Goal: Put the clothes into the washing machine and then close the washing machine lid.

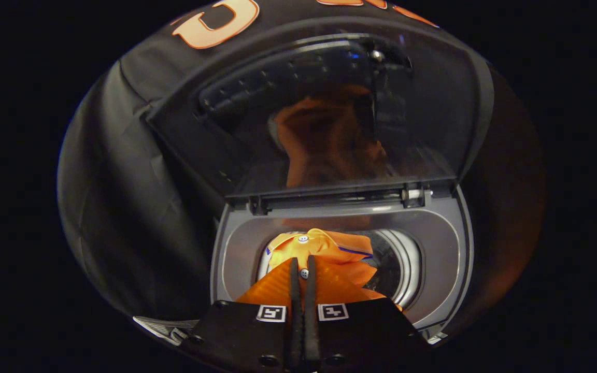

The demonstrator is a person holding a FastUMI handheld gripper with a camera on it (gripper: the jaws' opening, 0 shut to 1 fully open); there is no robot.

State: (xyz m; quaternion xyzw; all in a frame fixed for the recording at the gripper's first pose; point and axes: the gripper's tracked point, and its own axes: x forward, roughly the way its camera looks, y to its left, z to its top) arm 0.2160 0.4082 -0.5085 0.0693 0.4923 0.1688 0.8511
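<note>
My gripper (pixel 302 265) is shut on an orange garment (pixel 329 248) with white buttons and a thin blue trim. The two black fingers press together with the cloth pinched between them. The garment hangs over the round drum opening (pixel 399 269) of a grey top-loading washing machine (pixel 443 248), and its far part lies inside the opening. The machine's dark see-through lid (pixel 319 114) stands raised behind the opening, hinged at the back edge, and mirrors an orange glow. Cloth covers the lower left of the drum.
Black booth cloth (pixel 122 197) hangs to the left of and behind the machine. The machine's grey top rim (pixel 236 254) rings the opening. A hinge bar (pixel 340 199) runs along the lid's base.
</note>
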